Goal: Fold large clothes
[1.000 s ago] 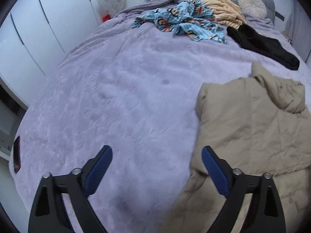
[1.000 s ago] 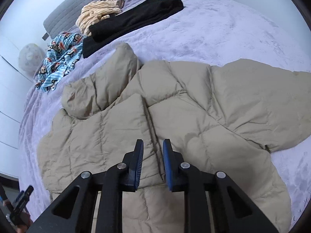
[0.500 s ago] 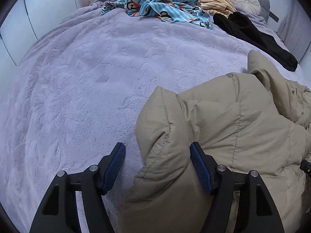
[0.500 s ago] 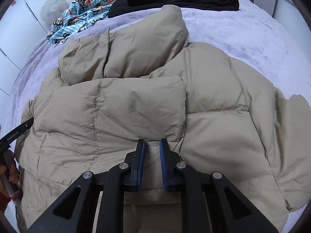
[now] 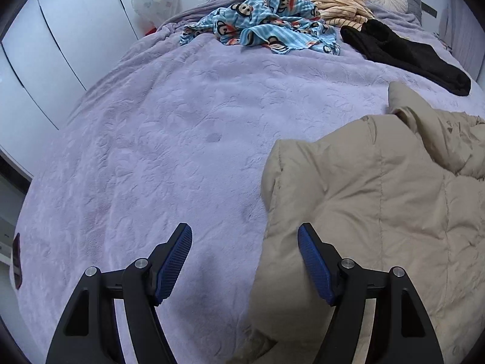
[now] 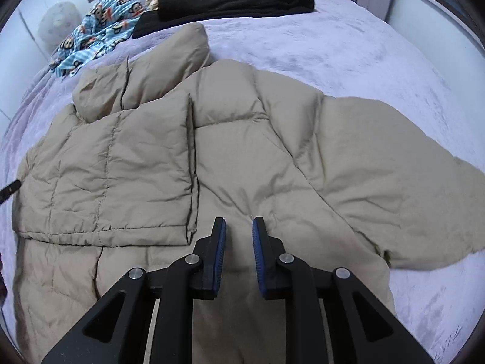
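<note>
A beige quilted puffer jacket [image 6: 242, 157] lies spread on the bed [image 5: 157, 139], which is covered with a lilac plush blanket. One sleeve is folded inward and lies flat across the jacket's front, ending in a straight cuff edge near the middle of the garment; the other sleeve stretches out over the blanket toward the bed's right edge in the right wrist view. The puffy collar bunches at the jacket's far end.

The left gripper [image 5: 245, 262] hangs over the jacket's outer edge with its blue-padded jaws wide apart, having just opened a little; one pad is over the bare blanket, the other over the beige fabric, and neither presses on anything. The right gripper [image 6: 239, 253] hovers above the jacket's middle, just beside the folded sleeve's cuff, its jaws parted by a narrow gap after just opening slightly, with no cloth pinched between them.

Near the head edge of the bed lie a crumpled blue monkey-print cloth [image 5: 266, 27], a cream striped garment [image 5: 336, 7] and a black fleece garment [image 6: 230, 3].
</note>
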### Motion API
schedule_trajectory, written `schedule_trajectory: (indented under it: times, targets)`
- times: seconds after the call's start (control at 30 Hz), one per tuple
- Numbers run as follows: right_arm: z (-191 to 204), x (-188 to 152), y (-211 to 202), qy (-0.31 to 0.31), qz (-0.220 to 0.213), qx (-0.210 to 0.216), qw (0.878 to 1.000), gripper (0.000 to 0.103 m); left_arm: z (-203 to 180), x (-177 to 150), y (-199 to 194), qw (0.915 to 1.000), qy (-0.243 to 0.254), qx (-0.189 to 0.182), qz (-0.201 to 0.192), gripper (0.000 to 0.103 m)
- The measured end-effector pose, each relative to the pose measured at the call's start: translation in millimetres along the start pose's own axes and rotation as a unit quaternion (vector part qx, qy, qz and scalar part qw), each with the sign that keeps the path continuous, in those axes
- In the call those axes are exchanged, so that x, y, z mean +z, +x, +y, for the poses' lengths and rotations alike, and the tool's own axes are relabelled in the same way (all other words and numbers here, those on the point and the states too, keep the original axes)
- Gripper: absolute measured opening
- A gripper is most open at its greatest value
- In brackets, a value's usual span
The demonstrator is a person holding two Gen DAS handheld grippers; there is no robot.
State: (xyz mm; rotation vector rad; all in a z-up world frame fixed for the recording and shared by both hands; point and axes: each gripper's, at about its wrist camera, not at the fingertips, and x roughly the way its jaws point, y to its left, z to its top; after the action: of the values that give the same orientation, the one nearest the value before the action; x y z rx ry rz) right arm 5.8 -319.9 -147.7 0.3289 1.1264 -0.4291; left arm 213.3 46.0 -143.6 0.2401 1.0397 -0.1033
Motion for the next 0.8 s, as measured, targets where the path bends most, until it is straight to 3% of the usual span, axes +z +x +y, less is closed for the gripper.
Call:
schedule_trajectory:
  times: [0.13, 0.27, 0.33, 0.43, 0.8]
  targets:
    - [-15, -18, -18, 0.045, 0.012, 0.021, 0.999, 0.021, 10, -22, -15, 0.9995, -0.013, -0.008, 0.028, 0.074]
    - [-33, -37, -28, 0.088, 0.030, 0.047, 0.995, 0.026, -6, -37, -31, 0.9986, 0.012, -0.020, 0.047, 0.074]
    - [-40, -45, -33, 0.109, 0.034, 0.057, 0.992, 0.029, -22, -42, -42, 0.9977, 0.029, -0.034, 0.050, 0.074]
    - [-56, -54, -39, 0.147, 0.036, 0.072, 0.986, 0.041, -52, -47, -58, 0.9953, 0.053, -0.060, 0.055, 0.074]
    - [-123, -76, -51, 0.236, 0.026, 0.100, 0.966, 0.059, -161, -62, -97, 0.9812, 0.123, -0.133, 0.068, 0.074]
